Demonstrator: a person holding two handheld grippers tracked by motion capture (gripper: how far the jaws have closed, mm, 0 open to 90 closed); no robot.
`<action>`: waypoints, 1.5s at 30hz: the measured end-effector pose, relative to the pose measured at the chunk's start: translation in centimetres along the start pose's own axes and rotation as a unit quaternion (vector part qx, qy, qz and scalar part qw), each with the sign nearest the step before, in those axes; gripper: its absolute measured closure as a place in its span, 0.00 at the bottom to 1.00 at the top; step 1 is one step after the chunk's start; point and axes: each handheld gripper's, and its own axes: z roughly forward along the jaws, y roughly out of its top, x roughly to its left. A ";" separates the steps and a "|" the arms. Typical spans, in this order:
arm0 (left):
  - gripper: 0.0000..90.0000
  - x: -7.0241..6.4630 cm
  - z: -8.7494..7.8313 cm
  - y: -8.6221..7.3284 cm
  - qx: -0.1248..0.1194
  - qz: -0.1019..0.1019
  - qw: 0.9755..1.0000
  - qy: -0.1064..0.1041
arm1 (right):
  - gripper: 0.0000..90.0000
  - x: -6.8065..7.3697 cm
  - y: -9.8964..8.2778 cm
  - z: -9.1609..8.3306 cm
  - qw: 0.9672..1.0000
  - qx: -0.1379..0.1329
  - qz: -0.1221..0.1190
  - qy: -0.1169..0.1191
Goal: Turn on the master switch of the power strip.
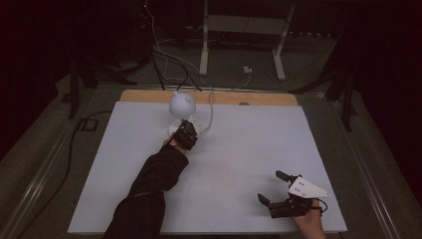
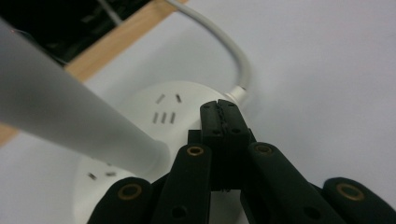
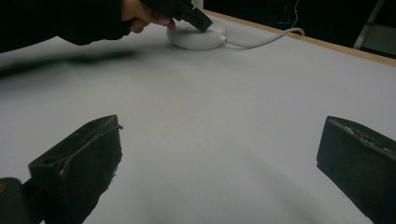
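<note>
A white desk lamp stands at the far side of the white table top: a round head, a slanting stem and a round base with socket slots in its top. My left gripper is shut with nothing between the jaws, and its tips rest at the top of the base, close to where the white cable enters. My right gripper lies near the front right of the table. Its jaws stand wide open over bare table.
The lamp's cable runs back over the wooden far edge of the table. Behind it, wires lie on the dark floor beside a white stand frame. My left forearm in a black sleeve crosses the table.
</note>
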 end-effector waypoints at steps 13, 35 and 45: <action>1.00 0.3 0.1 0.5 0.017 0.010 1.000 -0.016 | 0.00 0.0 0.0 -0.1 1.000 -0.001 0.000 0.003; 1.00 0.7 0.0 0.8 0.019 0.009 1.000 -0.019 | 0.00 0.0 0.0 -0.2 1.000 -0.001 0.003 0.001; 1.00 1.3 -1.8 1.6 0.010 -0.018 0.999 -0.038 | 0.00 -0.1 0.0 -0.4 1.000 -0.007 0.004 0.001</action>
